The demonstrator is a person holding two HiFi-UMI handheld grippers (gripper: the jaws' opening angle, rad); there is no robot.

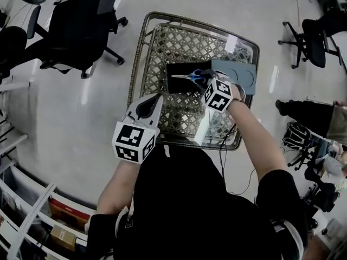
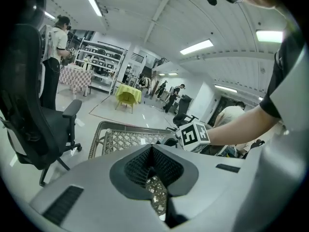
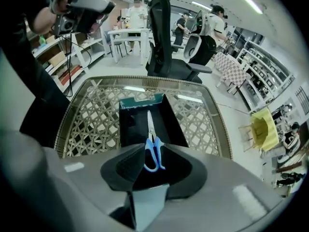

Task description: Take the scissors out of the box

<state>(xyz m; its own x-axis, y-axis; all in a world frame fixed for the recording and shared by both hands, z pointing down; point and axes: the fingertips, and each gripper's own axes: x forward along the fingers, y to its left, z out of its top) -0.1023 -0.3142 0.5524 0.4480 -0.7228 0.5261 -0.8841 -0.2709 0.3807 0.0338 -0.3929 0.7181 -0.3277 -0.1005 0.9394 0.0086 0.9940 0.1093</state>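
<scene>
Blue-handled scissors (image 1: 190, 77) (image 3: 151, 141) lie flat in an open black box (image 1: 178, 84) (image 3: 129, 125), blades pointing away from me in the right gripper view. The box rests on a glass-topped wicker table (image 1: 139, 53) (image 3: 82, 124), with its grey-blue lid (image 1: 241, 76) beside it on the right. My right gripper (image 1: 208, 81) (image 3: 152, 152) hangs steeply over the scissor handles, open, with the handles showing between its jaws and no pad pressing on them. My left gripper (image 1: 148, 105) (image 2: 152, 150) hovers at the table's near left edge, its jaws together and empty.
A black office chair (image 1: 81, 20) stands left of the table, and more chairs (image 1: 314, 37) stand at the right. Shelving (image 1: 32, 210) runs along the lower left. A cable (image 1: 244, 186) trails on the floor by the table's near right corner. People stand farther off.
</scene>
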